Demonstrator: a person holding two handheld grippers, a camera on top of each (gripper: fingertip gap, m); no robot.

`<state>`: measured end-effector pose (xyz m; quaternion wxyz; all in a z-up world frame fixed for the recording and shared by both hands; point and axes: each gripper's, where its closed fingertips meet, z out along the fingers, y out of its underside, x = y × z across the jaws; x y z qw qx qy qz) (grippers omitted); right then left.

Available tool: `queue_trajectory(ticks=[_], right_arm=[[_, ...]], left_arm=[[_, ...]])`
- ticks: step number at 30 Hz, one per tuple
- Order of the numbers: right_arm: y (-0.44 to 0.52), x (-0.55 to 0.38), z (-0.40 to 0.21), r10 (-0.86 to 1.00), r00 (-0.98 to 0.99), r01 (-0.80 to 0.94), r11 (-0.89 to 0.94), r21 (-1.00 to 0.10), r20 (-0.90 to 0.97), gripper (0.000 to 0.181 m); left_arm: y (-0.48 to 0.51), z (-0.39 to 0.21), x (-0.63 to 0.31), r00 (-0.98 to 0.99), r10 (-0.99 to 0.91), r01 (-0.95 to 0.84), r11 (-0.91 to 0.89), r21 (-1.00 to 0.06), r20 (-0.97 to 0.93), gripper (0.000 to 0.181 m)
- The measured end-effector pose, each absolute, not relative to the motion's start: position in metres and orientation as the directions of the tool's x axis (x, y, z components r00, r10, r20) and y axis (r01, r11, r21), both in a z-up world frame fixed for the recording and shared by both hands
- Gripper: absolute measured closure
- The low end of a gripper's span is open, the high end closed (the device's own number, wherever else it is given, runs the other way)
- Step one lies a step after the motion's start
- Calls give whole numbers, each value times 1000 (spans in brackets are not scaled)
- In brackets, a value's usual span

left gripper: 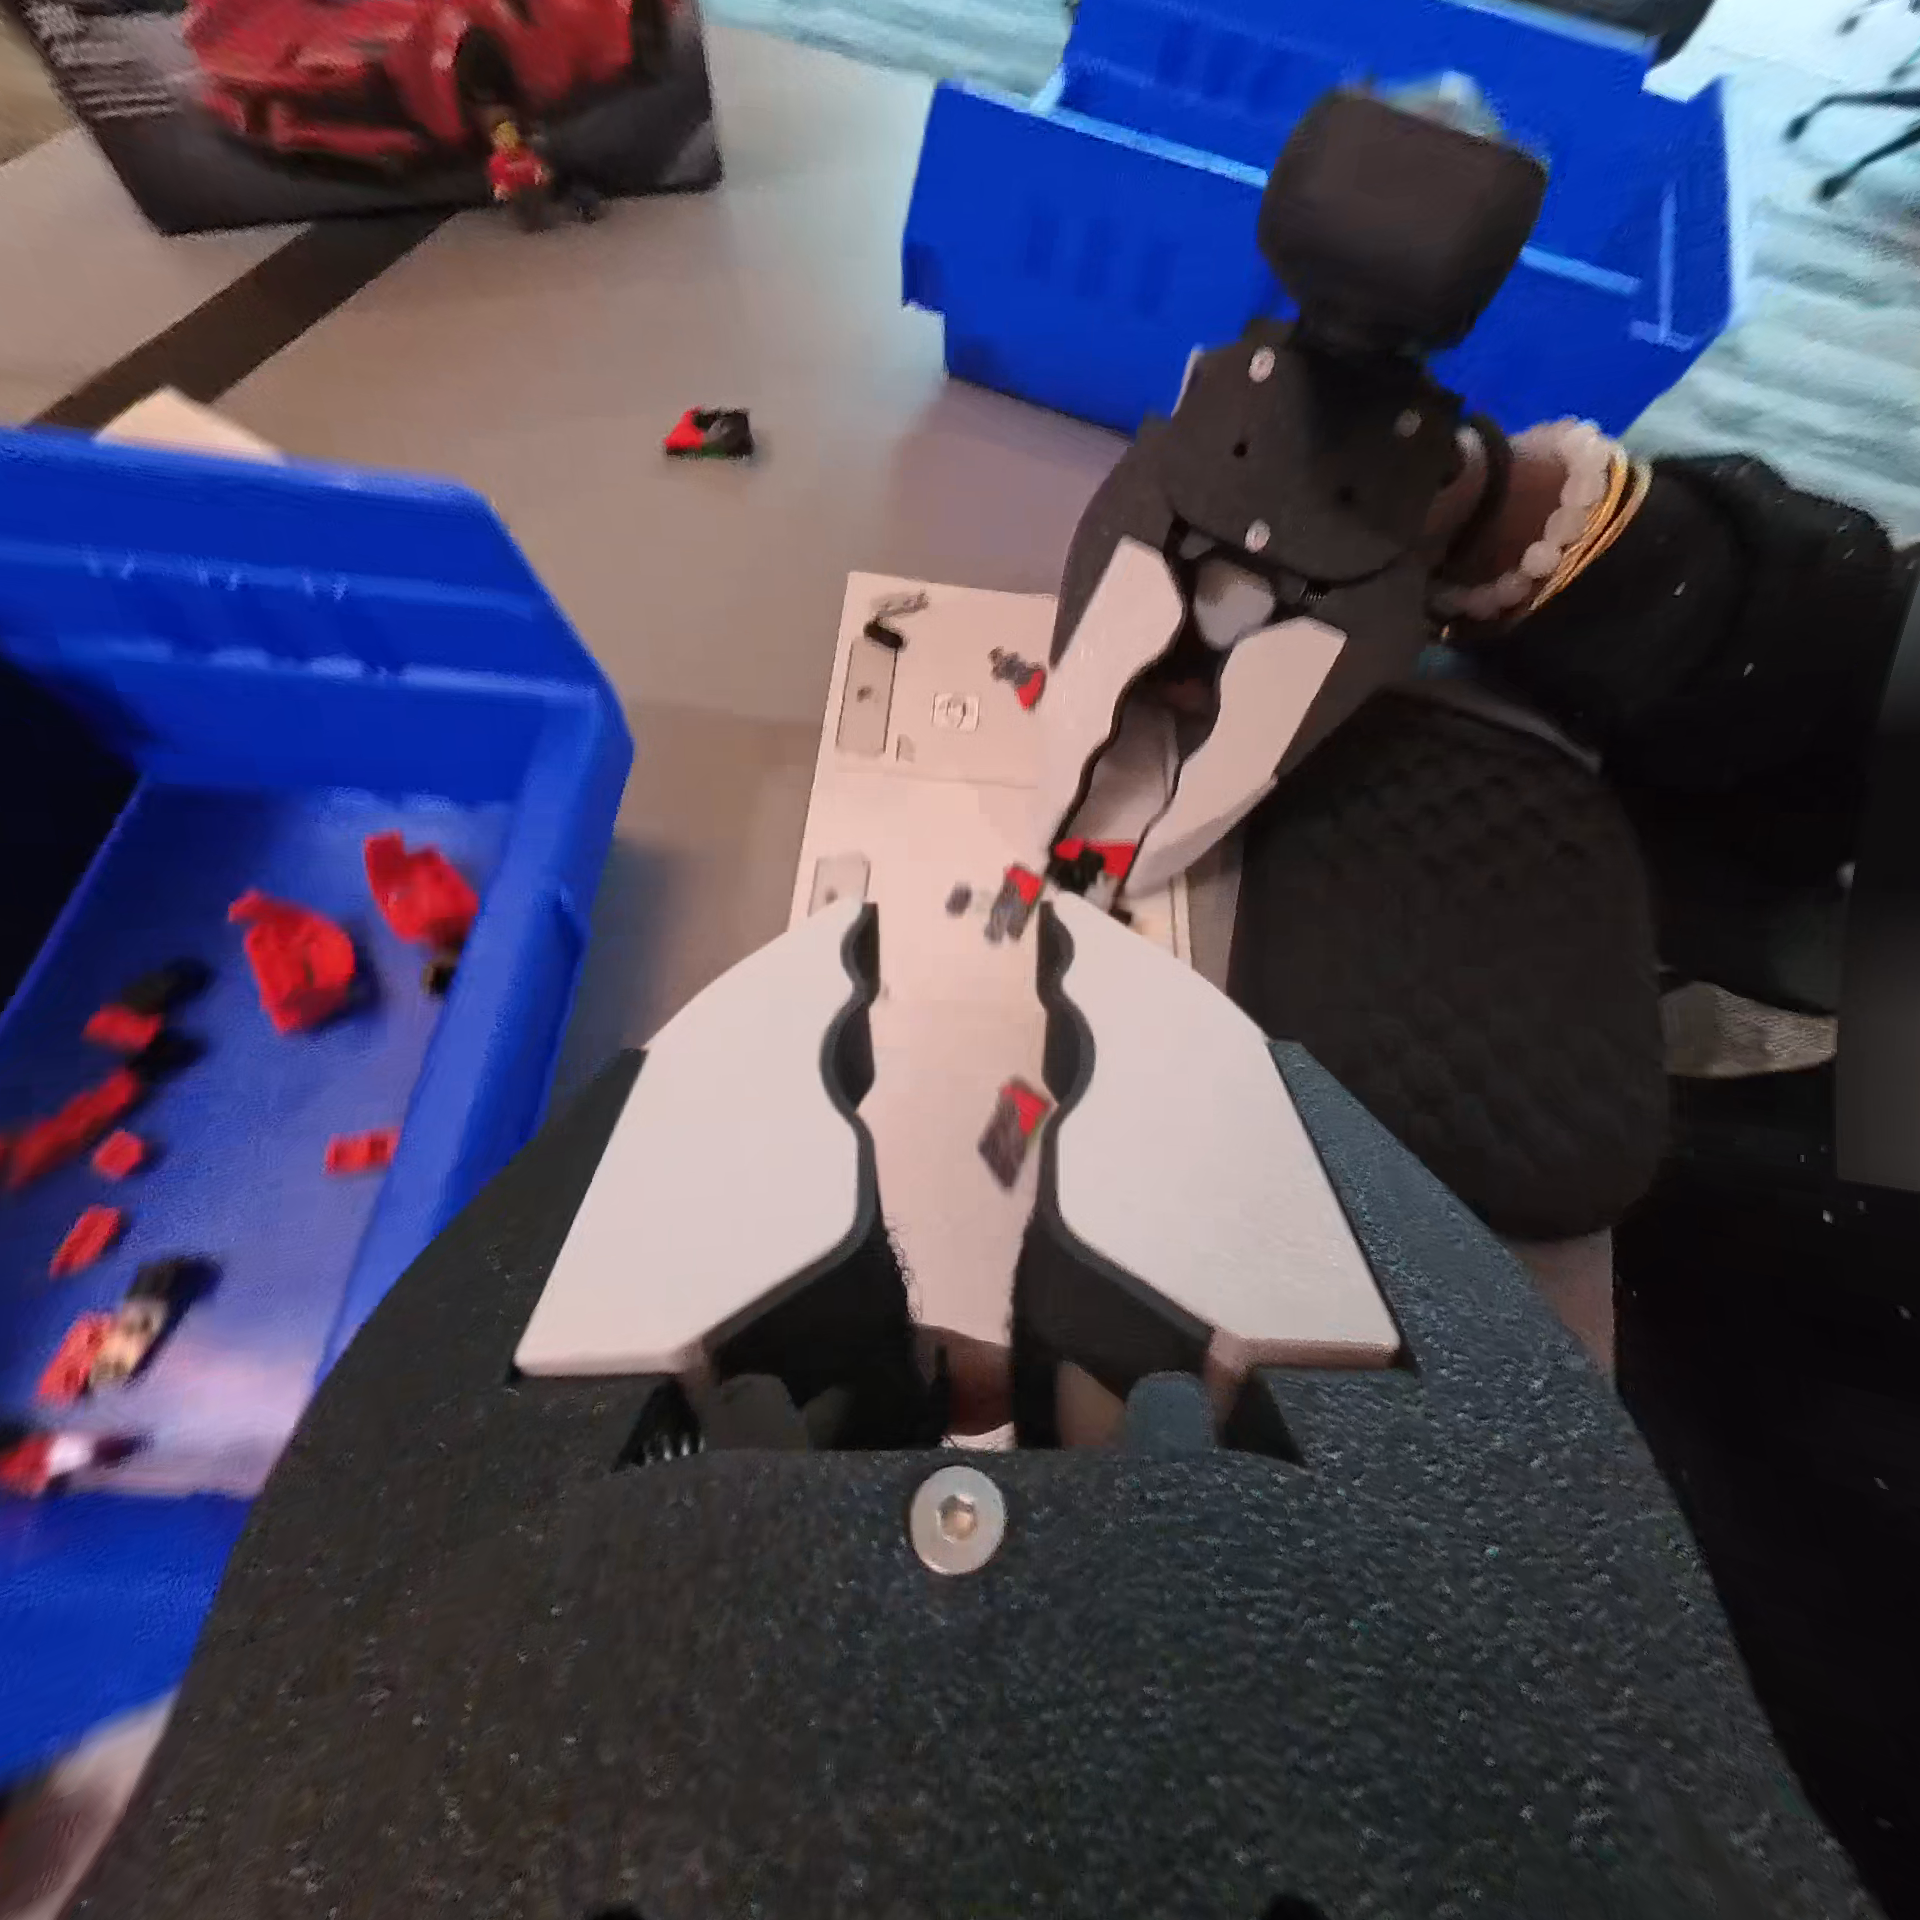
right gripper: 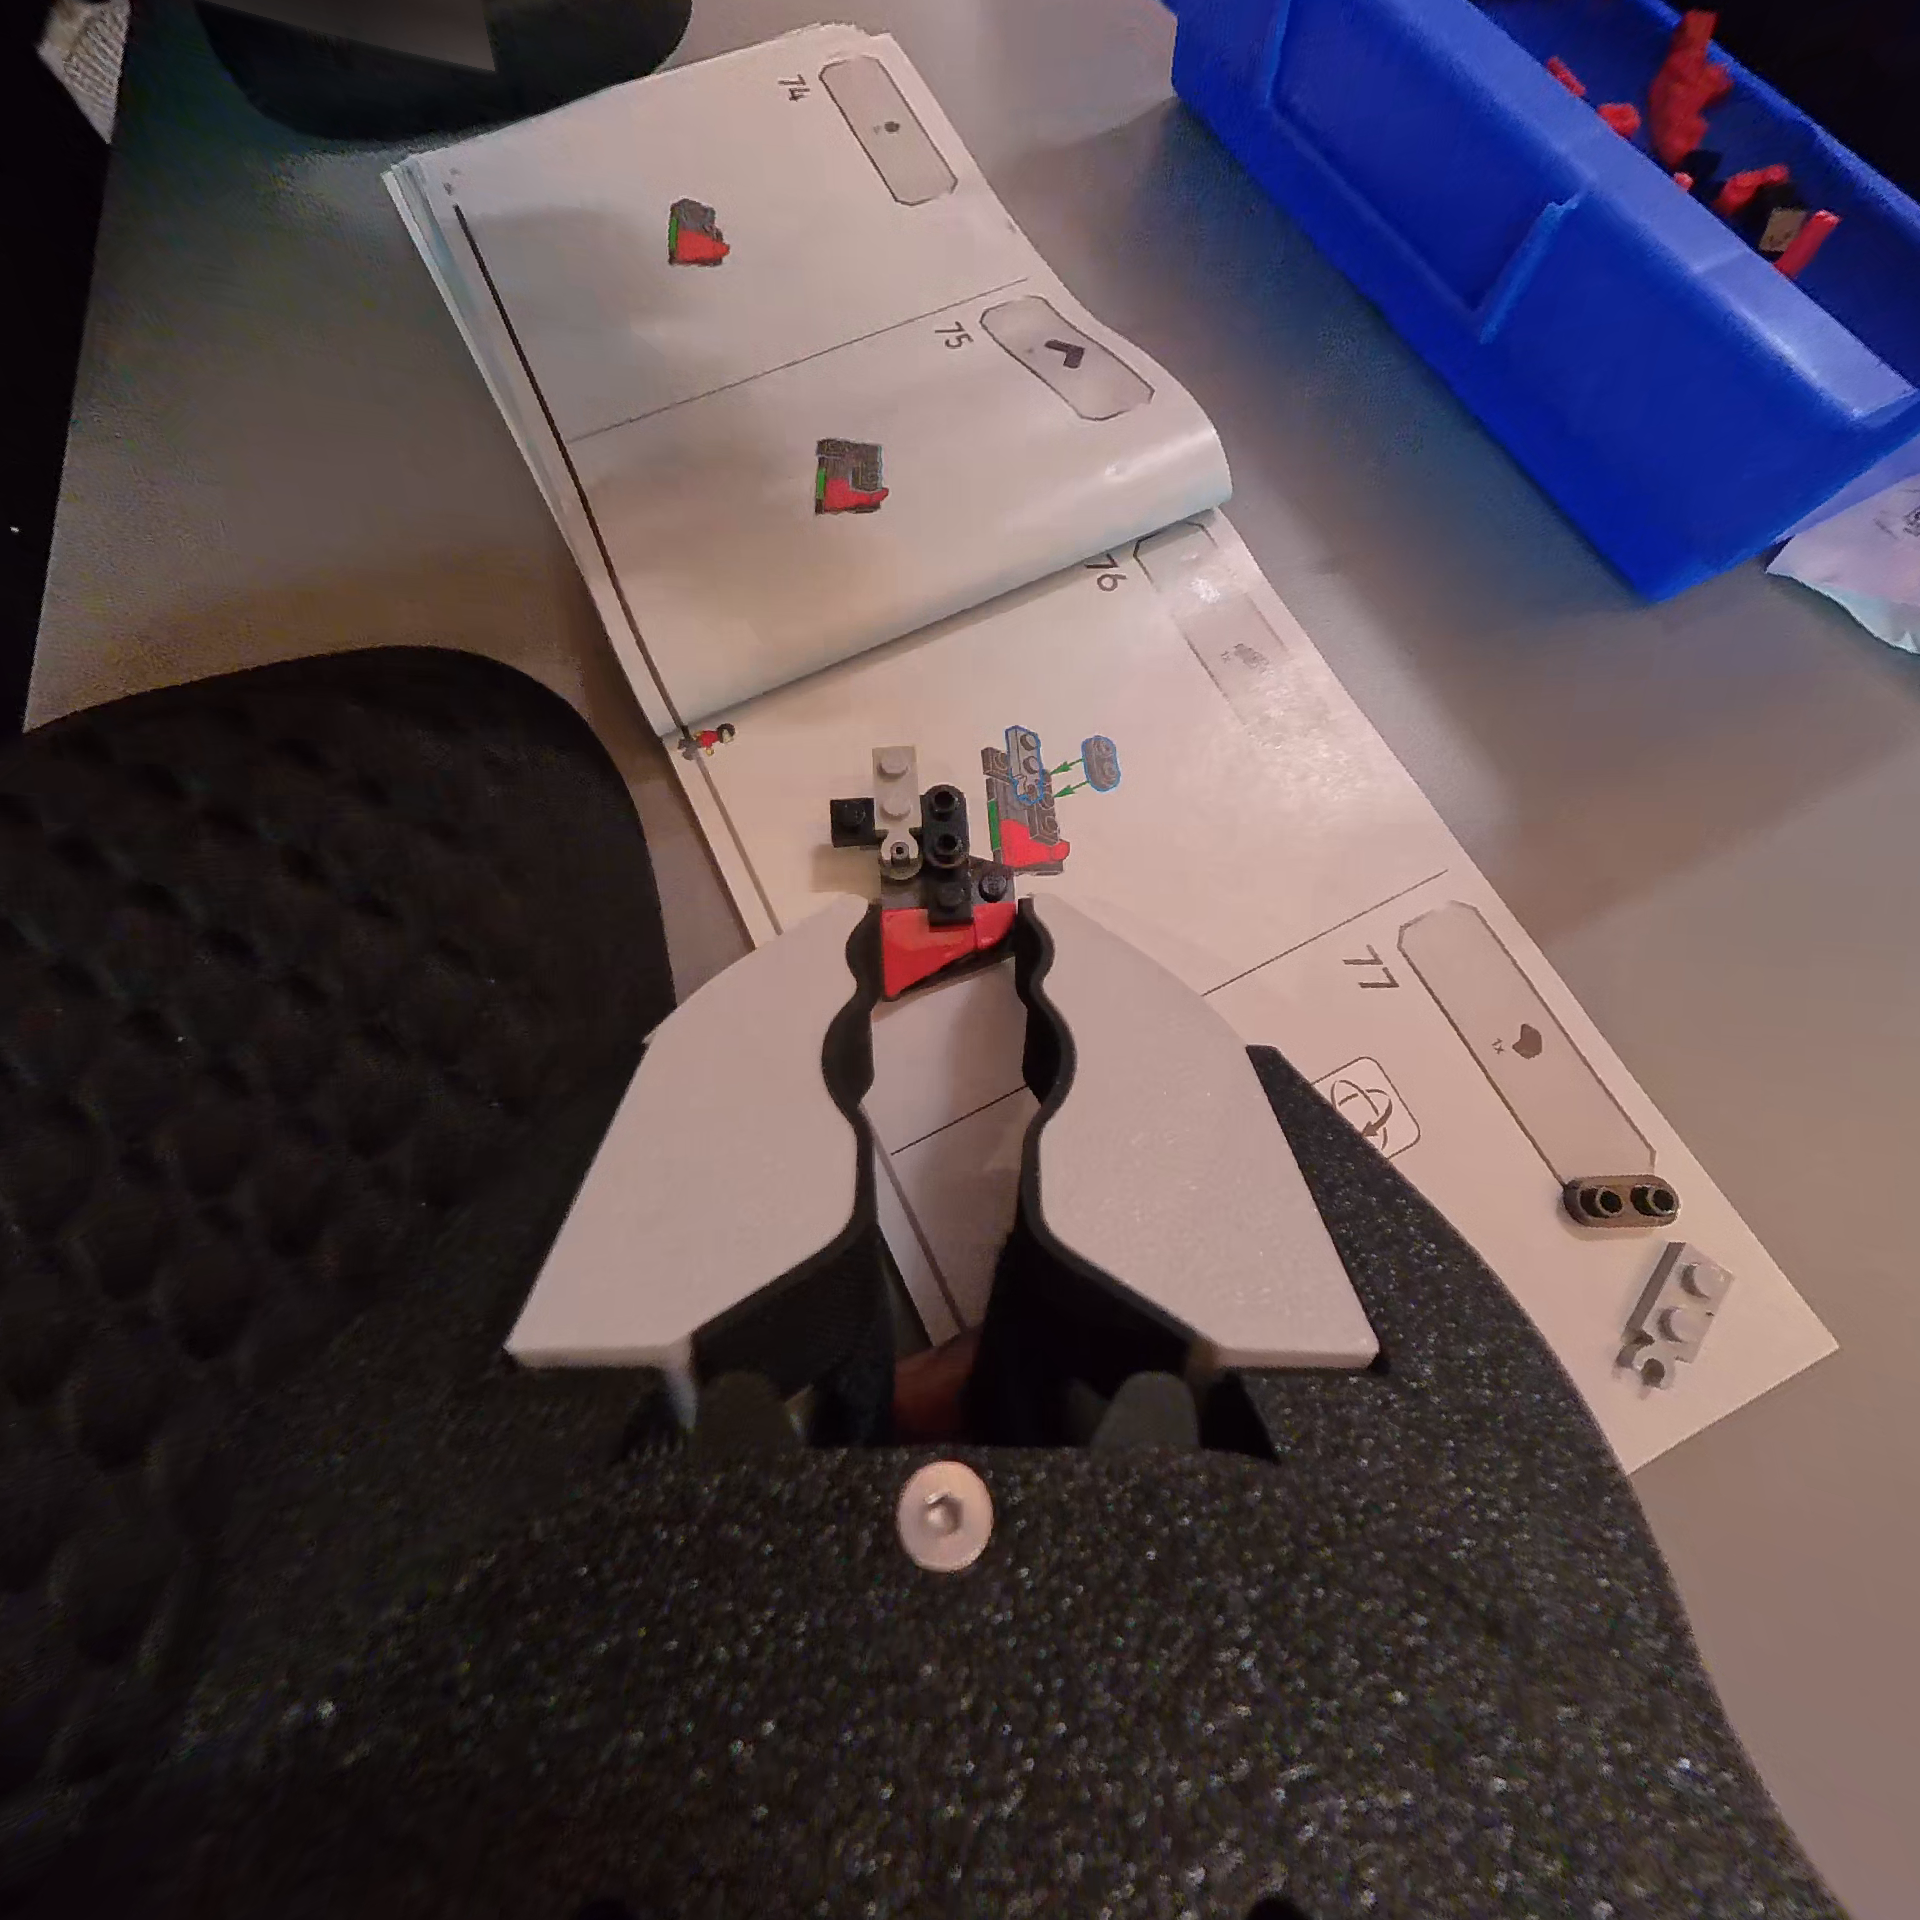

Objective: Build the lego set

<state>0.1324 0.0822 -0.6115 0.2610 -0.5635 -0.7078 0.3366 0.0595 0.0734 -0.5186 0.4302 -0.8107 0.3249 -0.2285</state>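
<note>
A blue bin [left gripper: 312,727] of loose red and black bricks sat at the left. The left gripper [left gripper: 956,914] hovered over the open instruction booklet [right gripper: 935,582], fingers parted, holding nothing. The right gripper [right gripper: 943,914] pinched the red-and-black brick assembly [right gripper: 940,935] at its tips, resting on the booklet page.
</note>
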Motion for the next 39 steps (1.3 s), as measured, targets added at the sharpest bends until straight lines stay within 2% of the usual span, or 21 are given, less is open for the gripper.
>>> queue_trajectory(ticks=[7, 12, 13, 14, 15, 21, 25, 29, 34, 39], right_arm=[[82, 133, -611, 973, -230, 621, 140, -771, -9, 157], [80, 132, -611, 984, -179, 629, 107, -770, -9, 157], [79, 133, -611, 985, -170, 630, 106, -770, -4, 157], [78, 133, -611, 987, -163, 630, 103, -770, -1, 157], [77, 134, -611, 987, -159, 631, 100, -769, -2, 157], [74, 119, -594, 986, -162, 577, 71, -814, -28, 157], [84, 112, -610, 986, -167, 682, 138, -718, 30, 156], [93, 119, -604, 991, -135, 712, 113, -693, 23, 133], [108, 136, -580, 996, -8, 648, -60, -759, -86, 127], [125, 177, -597, 988, 152, 737, -125, -664, -18, 127]], left_arm=[[33, -576, 68, 676, -735, -419, -440, -794, 50, 150], [25, -609, 62, 635, -772, -573, -454, -682, -20, 158], [23, -610, 62, 627, -779, -572, -453, -684, -8, 160], [21, -611, 61, 620, -784, -559, -452, -696, 12, 177], [19, -611, 61, 617, -786, -535, -459, -709, 43, 181], [17, -611, 60, 590, -774, -450, -552, -702, 230, 181], [16, -611, 60, 574, -779, -450, -557, -698, 252, 181], [16, -611, 61, 574, -777, -443, -560, -700, 258, 181], [16, -610, 61, 569, -776, -435, -565, -701, 272, 181], [15, -610, 61, 569, -782, -442, -553, -706, 256, 180]])
